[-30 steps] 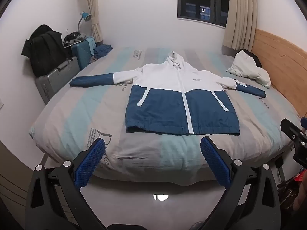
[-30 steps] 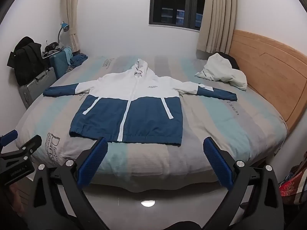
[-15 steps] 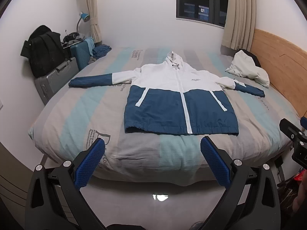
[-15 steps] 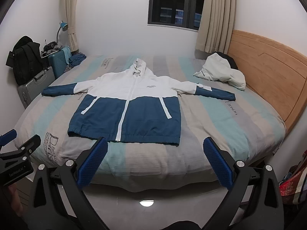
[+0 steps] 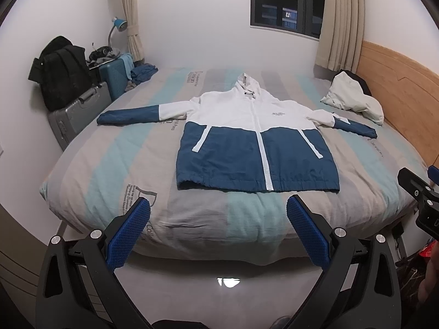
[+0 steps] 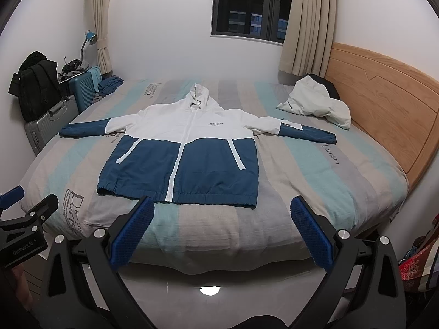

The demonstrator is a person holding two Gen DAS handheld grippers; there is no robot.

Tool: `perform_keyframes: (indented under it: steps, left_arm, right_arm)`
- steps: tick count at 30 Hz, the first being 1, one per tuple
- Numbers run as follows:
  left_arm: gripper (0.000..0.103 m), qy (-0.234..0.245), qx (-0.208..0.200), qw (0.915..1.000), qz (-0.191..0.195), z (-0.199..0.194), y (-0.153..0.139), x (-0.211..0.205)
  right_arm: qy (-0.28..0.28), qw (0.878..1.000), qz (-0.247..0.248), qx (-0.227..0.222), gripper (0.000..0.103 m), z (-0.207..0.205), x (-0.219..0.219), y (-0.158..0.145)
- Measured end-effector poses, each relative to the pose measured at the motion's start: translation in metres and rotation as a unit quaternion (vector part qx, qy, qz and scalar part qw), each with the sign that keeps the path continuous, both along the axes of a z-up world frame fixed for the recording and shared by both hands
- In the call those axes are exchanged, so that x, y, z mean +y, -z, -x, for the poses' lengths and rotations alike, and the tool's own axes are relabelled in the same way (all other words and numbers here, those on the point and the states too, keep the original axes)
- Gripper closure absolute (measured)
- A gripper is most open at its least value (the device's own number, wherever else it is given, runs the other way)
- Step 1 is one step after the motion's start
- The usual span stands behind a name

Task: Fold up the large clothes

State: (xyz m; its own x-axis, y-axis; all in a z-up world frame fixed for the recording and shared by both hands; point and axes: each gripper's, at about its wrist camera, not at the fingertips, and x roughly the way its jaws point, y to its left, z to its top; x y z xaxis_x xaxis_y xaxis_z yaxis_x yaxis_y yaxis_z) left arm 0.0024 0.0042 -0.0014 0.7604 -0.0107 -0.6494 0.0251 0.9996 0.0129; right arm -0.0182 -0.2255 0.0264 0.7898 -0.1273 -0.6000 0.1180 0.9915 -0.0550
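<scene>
The hooded jacket (image 5: 256,142) is spread flat, front up, on the bed (image 5: 115,164), sleeves out, so it can be folded. Both left tongs (image 5: 218,231) and right tongs (image 6: 221,231) are held spread, empty, short of the hem.

"GenRobot.AI" on left gripper (image 6: 24,235); bedspread (image 6: 301,181) print illegible.
</scene>
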Motion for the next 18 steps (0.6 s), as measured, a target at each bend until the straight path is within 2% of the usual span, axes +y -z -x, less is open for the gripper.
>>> perform_keyframes:
  steps: [18]
  left_arm:
    - [0.006, 0.007, 0.0, 1.0, 0.006, 0.0042, -0.0014, -0.0023]
  right_arm:
    - [-0.001, 1.0, -0.002, 0.002, 0.007, 0.0018, 0.0011, 0.0007]
